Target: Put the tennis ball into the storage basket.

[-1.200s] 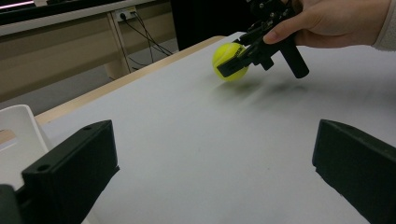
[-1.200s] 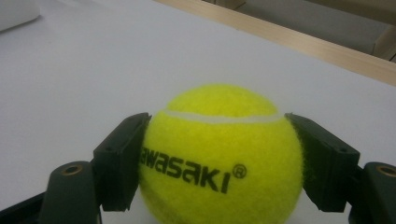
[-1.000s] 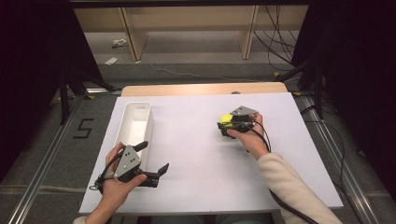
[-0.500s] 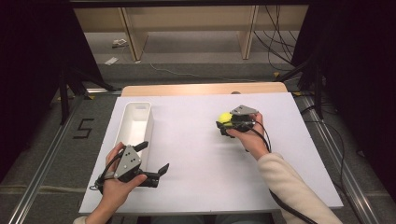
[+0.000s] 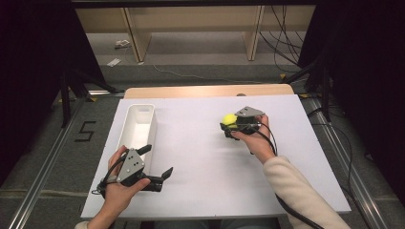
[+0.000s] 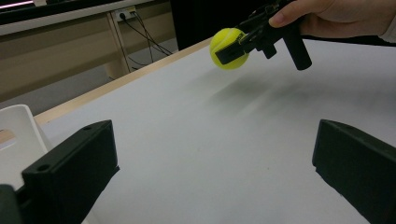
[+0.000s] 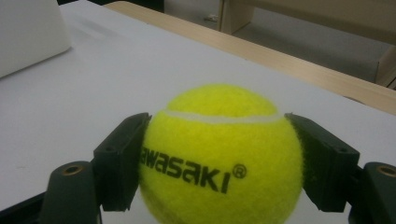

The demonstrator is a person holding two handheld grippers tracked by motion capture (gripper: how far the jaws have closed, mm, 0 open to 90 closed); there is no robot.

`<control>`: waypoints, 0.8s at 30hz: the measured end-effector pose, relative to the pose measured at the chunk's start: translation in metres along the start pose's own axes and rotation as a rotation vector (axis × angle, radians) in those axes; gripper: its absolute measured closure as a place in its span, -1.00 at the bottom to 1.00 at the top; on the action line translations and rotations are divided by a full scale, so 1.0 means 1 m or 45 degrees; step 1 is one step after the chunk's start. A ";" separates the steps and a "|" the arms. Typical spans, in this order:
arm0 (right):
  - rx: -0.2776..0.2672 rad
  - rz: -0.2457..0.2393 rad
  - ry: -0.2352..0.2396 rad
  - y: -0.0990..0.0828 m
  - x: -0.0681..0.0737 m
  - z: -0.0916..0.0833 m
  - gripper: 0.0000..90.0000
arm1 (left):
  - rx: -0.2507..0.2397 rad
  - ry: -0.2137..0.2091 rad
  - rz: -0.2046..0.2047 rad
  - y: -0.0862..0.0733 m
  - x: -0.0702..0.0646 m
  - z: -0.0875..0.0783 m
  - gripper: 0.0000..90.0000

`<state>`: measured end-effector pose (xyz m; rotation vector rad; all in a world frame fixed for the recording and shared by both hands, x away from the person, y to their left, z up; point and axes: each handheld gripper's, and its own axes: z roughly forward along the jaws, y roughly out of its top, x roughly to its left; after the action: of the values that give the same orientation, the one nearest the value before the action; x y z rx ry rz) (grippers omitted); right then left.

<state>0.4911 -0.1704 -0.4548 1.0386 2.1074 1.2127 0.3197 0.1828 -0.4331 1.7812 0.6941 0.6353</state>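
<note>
The fuzzy yellow tennis ball [image 7: 219, 154] with black "awasaki" lettering is sitting squeezed between the two black jaws of the right gripper [image 7: 219, 163], one jaw pressing on each side of it. In the high view the ball [image 5: 229, 119] is appearing right of the frame's centre, over the white tabletop [image 5: 205, 157], with the right gripper [image 5: 230, 125] and the person's right hand [image 5: 255, 140] just below and to the right of it. In the left gripper view the ball [image 6: 227, 48] is showing at the upper middle of the frame, lifted clear of the table with a soft shadow lying beneath it.

The left gripper [image 5: 157, 160] is resting at the lower left of the high view, its jaws standing wide apart and holding nothing. The long white plastic bin [image 5: 138, 126] is lying just above it at the left of the frame, well apart from the ball.
</note>
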 end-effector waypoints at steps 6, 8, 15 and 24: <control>-0.012 0.004 0.007 0.002 0.002 -0.002 -0.42 | 0.000 0.000 0.000 0.000 0.000 0.000 -1.00; -0.016 0.003 0.009 0.003 0.002 -0.003 -0.42 | 0.000 0.000 -0.002 0.000 0.000 0.000 -1.00; -0.030 0.003 0.016 0.005 0.003 -0.006 -0.42 | -0.003 0.001 -0.004 0.000 0.000 0.000 -1.00; -0.046 -0.003 0.023 0.008 0.004 -0.010 -0.42 | -0.003 0.000 0.000 0.000 0.001 -0.001 -1.00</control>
<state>0.4844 -0.1697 -0.4431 1.0123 2.0921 1.2594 0.3197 0.1836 -0.4328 1.7792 0.6927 0.6357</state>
